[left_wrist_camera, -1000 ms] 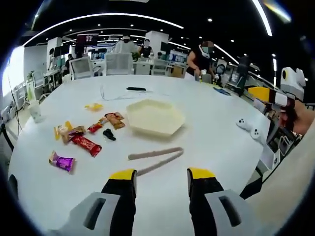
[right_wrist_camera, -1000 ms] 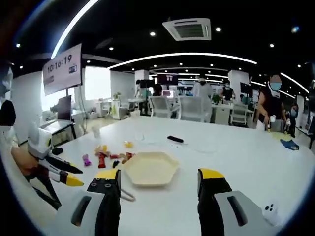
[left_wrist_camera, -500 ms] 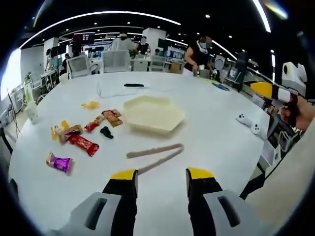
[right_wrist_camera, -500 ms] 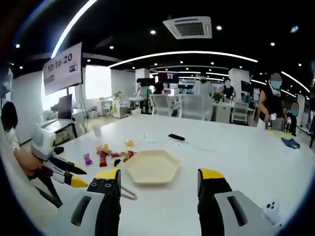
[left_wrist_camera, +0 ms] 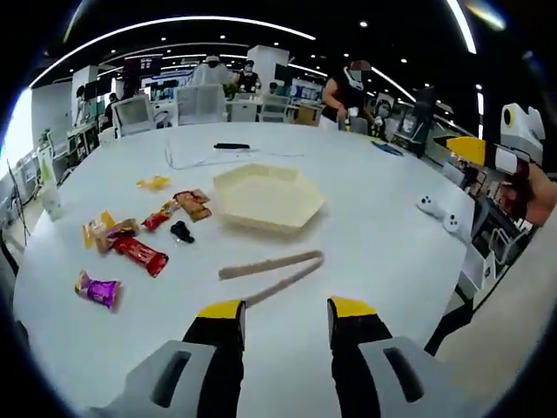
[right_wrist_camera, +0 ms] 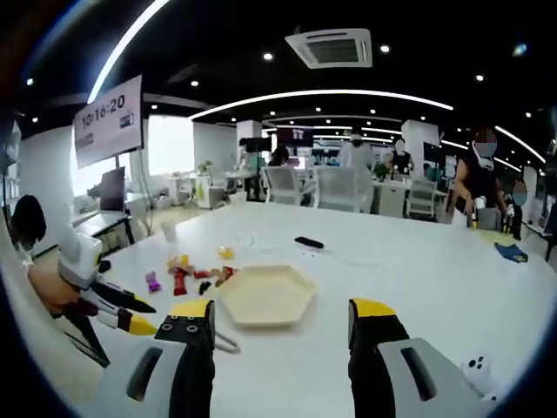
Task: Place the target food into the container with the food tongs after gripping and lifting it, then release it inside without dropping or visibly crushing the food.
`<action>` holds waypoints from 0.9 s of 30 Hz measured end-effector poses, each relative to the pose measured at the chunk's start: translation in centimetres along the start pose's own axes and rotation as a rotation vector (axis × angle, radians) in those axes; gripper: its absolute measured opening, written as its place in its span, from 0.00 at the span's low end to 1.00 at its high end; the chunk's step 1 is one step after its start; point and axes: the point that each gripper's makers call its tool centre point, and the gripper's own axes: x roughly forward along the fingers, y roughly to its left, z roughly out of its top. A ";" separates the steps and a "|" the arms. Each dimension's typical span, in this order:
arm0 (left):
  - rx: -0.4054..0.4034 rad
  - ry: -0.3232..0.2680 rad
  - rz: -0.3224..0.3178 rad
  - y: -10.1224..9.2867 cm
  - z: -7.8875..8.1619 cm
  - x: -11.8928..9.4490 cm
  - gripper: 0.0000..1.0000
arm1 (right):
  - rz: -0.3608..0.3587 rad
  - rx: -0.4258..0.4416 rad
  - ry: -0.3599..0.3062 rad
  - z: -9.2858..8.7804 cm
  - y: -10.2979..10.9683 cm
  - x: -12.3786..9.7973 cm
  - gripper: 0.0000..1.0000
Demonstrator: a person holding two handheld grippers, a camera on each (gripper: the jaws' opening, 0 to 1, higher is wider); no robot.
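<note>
Left gripper view: white surface [left_wrist_camera: 383, 218], left to right — one purple-wrapped snack [left_wrist_camera: 97, 289], one yellow/brown wrapped snack [left_wrist_camera: 102, 232], one long red wrapped snack [left_wrist_camera: 139, 254], one small red snack [left_wrist_camera: 157, 219], one small black piece [left_wrist_camera: 181, 232], one orange-brown packet [left_wrist_camera: 192, 205] and one yellow snack [left_wrist_camera: 153, 182] further back. That's seven food items, all loose on the surface, none in the container. Next: one cream hexagonal tray [left_wrist_camera: 266, 197], sitting empty just right of the snack cluster. One pair of food tongs [left_wrist_camera: 271, 272] lies flat between the tray and the left gripper [left_wrist_camera: 282, 312], not touching either. Left gripper is released, jaws apart, holding nothing. One black remote-like object [left_wrist_camera: 231, 146] behind the tray. One white game controller [left_wrist_camera: 439, 218] at the right. The right gripper [left_wrist_camera: 489, 157] shows at the far right edge, in a hand, off the surface.

Right gripper view: left gripper [right_wrist_camera: 122, 313] at left, held in a hand. Same snack cluster [right_wrist_camera: 187, 275], then the one tray [right_wrist_camera: 265, 294], with a bit of the tongs [right_wrist_camera: 223, 342] by the left jaw. Right gripper [right_wrist_camera: 280, 315] is released, jaws wide, nothing between them. Controller [right_wrist_camera: 480, 375] at lower right.
</note>
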 end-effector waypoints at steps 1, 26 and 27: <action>0.001 0.004 0.000 0.0 -0.1 0.1 0.36 | -0.002 -0.004 -0.001 0.0 0.0 -0.1 0.60; 0.074 0.085 -0.008 0.5 -2.1 2.0 0.33 | -0.034 0.009 0.016 -0.7 -0.6 -0.7 0.57; 0.077 0.087 -0.010 0.5 -2.2 2.1 0.33 | -0.035 0.011 0.016 -0.7 -0.6 -0.7 0.57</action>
